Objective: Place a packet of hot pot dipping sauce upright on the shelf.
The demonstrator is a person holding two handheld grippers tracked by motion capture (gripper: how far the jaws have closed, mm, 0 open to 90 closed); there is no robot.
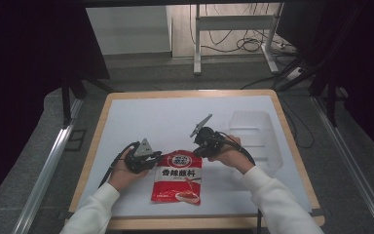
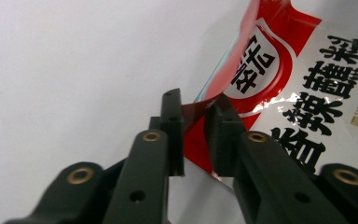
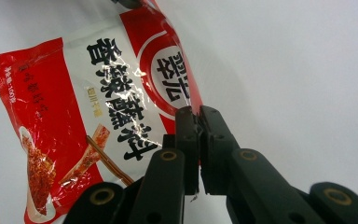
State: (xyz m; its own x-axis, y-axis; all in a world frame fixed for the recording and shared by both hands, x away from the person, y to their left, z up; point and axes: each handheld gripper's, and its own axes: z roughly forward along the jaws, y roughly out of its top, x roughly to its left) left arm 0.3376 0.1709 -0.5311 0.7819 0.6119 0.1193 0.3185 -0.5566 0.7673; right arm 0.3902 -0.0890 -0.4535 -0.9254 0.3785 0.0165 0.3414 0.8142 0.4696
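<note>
A person's two forearms in white sleeves reach over a white surface (image 1: 141, 117) with a wooden edge. Each hand holds a black two-jaw gripper.

Between the two grippers lies a red and white seasoning packet (image 1: 177, 177) with bold black Chinese lettering and a picture of red chilli flakes near its bottom end. Most of the packet rests flat on the surface, its top end towards the grippers.

The left gripper (image 1: 152, 159) meets the packet's upper left corner. In the left gripper view, the left gripper (image 2: 195, 112) has its jaws narrowed around the packet's (image 2: 307, 88) red edge, which passes between the tips and curls up off the surface; a small gap is visible between the jaws, so a firm pinch cannot be confirmed.

The right gripper (image 1: 200, 148) meets the packet's upper right corner. In the right gripper view, the right gripper (image 3: 198, 119) has its jaws pressed nearly together on the packet's (image 3: 98, 116) clear sealed edge, holding it; the rest of the packet stretches away to the left of the jaws.

Beyond the right gripper, farther along the surface, sits a clear plastic tray (image 1: 253, 131), apart from the packet.
</note>
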